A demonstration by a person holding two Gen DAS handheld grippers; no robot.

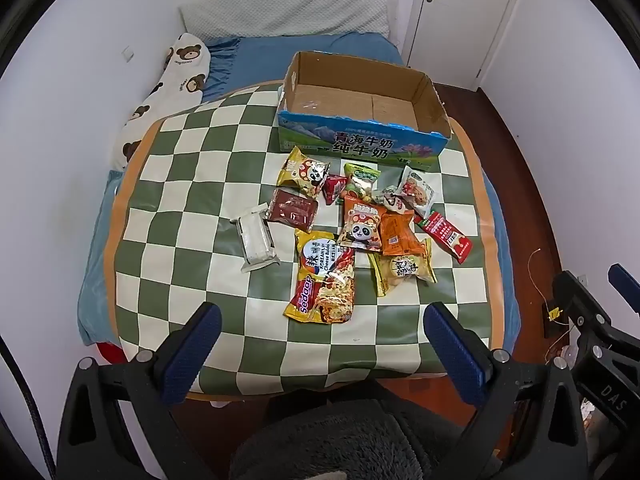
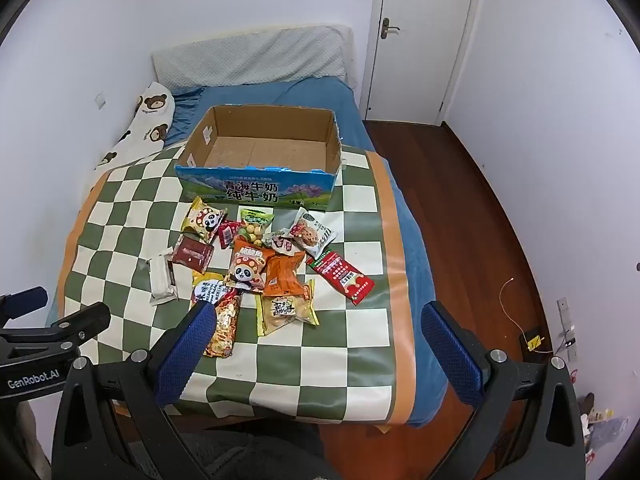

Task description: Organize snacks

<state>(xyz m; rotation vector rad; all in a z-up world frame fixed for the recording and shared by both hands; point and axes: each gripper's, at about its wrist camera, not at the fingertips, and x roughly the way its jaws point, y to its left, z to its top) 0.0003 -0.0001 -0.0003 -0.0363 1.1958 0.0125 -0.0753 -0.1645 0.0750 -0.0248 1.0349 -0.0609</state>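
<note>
An empty cardboard milk box [image 1: 430, 98] [image 2: 334, 142] stands at the far side of a green-and-cream checkered mat [image 1: 192, 216] [image 2: 132, 216] on a bed. Several snack packets lie in a pile in front of it: a big yellow noodle pack [image 1: 324, 280] [image 2: 222, 328], an orange panda pack [image 1: 362, 224] [image 2: 246, 268], a red sachet [image 1: 444, 236] [image 2: 344, 278], a white wafer pack [image 1: 256, 240] [image 2: 162, 278]. My left gripper [image 1: 322, 334] is open and empty, held above the mat's near edge. My right gripper [image 2: 320, 334] is open and empty, beside it to the right.
A blue bedsheet [image 1: 256, 50] [image 2: 416, 236], a bear-print pillow [image 1: 176, 84] [image 2: 148, 116] and a grey headboard cushion [image 1: 284, 10] lie behind. Wooden floor [image 2: 472, 216] and a white door [image 2: 420, 36] are on the right. The mat hangs over the bed's near edge.
</note>
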